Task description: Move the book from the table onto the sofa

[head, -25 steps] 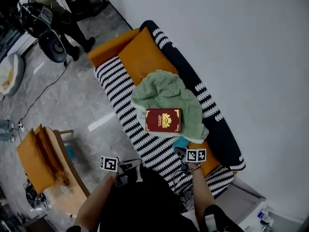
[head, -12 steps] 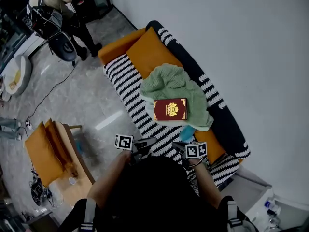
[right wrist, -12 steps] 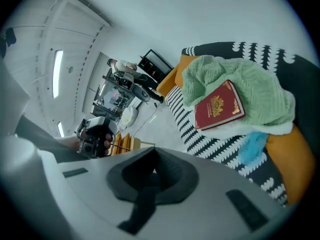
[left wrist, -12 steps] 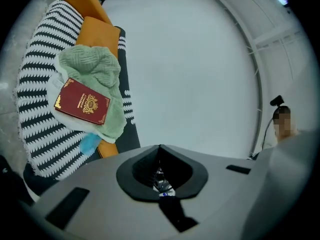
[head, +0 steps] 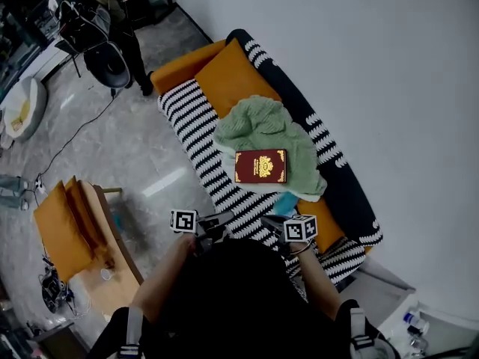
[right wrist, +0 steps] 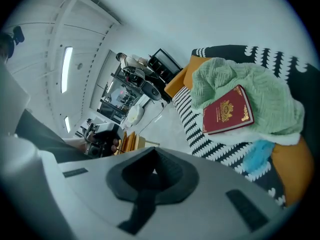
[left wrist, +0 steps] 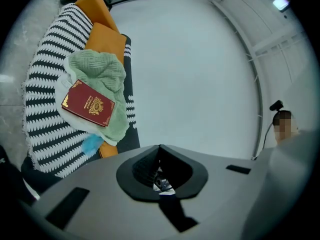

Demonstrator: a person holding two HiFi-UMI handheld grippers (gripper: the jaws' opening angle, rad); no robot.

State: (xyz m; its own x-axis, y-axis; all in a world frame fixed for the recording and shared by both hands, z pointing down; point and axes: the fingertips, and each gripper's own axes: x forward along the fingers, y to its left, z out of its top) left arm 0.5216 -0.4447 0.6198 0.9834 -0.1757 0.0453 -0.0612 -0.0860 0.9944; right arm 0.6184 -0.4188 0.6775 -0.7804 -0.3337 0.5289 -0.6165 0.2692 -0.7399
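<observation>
I judged the task to be at its very end. The book (head: 260,166) lay flat, cover up, on the green blanket (head: 262,122) spread over the striped sofa (head: 191,122). It was just beside a bit of light blue cloth (head: 283,201) and below the orange cushion (head: 233,77). Nothing touched it except the blanket.

The left gripper (left wrist: 160,178) had its jaws pressed together with nothing between them. The right gripper (right wrist: 149,176) was the same, closed and empty. In the head view both were held close to my body, at the near edge of the sofa and well apart from the book.

In my judgement the placing step was done, and no grasp was needed next. The next move called only for keeping both grippers away from the book, so that the soft blanket was not pulled and the book did not slide. The blanket was folded unevenly, so I could not be sure that the book rested fully level.

About writing: the dark red cover carried a gold emblem in the middle and gold ornaments at the corners. I could read no title or words on it. The cubes on the grippers showed only black-and-white square patterns, no text.
</observation>
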